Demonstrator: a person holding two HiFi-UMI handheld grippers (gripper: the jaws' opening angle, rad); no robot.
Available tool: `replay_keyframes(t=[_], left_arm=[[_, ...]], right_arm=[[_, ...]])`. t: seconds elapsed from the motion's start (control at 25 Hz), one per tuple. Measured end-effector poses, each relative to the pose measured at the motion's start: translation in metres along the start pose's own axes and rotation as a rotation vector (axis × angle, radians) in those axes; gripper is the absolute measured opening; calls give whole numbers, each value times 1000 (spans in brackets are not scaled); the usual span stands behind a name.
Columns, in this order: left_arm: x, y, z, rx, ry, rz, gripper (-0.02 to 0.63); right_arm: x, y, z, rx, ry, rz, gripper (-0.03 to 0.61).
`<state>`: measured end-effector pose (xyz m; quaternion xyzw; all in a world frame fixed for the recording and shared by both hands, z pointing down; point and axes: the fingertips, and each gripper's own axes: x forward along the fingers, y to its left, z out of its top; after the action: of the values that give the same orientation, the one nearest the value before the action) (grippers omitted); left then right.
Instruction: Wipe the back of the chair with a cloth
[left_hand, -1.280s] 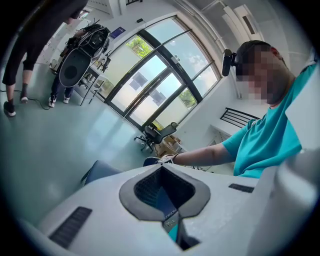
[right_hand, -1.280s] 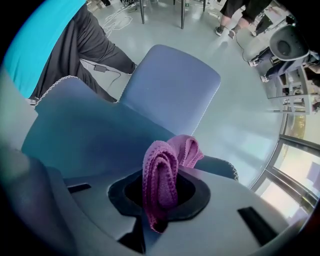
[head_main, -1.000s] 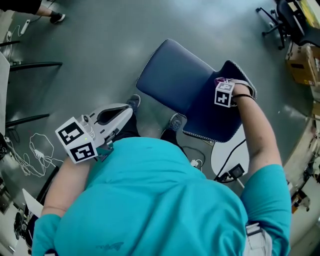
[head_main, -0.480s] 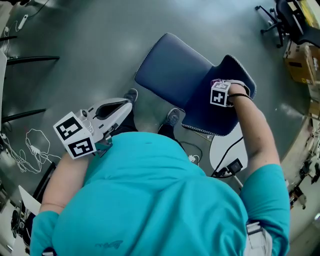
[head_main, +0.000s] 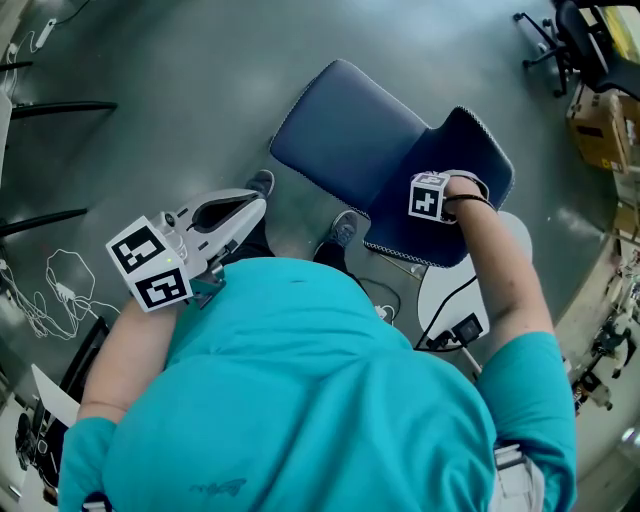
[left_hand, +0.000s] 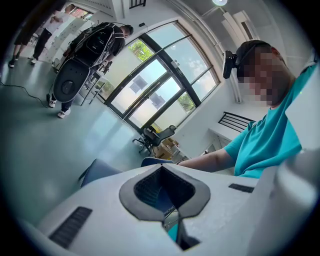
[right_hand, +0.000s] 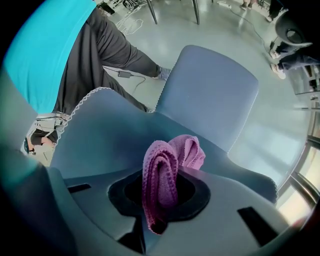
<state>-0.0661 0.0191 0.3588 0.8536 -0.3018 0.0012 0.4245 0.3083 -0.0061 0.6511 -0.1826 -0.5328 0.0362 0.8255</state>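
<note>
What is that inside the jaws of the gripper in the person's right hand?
A folded pink cloth is clamped in the right gripper, its free end at the blue chair back. The cloth's lower end, down between the jaws, is hidden.

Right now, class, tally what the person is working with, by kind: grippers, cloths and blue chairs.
Grippers: 2, the left gripper and the right gripper
Cloths: 1, the pink cloth in the right gripper's jaws
Chairs: 1, the blue chair
Total: 4
</note>
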Motion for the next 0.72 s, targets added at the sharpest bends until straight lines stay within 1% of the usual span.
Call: replay_keyframes(t=[0.2, 0.36, 0.72], left_arm=[[0, 0, -1, -5, -5, -3, -6], [0, 0, -2, -9, -7, -8, -6], [2, 3, -3, -17, -8, -13, -6]], right_arm=[[3, 15, 10, -4, -5, 38, 60], [6, 23, 16, -11, -3, 48, 60], [8, 53, 43, -11, -52, 111, 60]])
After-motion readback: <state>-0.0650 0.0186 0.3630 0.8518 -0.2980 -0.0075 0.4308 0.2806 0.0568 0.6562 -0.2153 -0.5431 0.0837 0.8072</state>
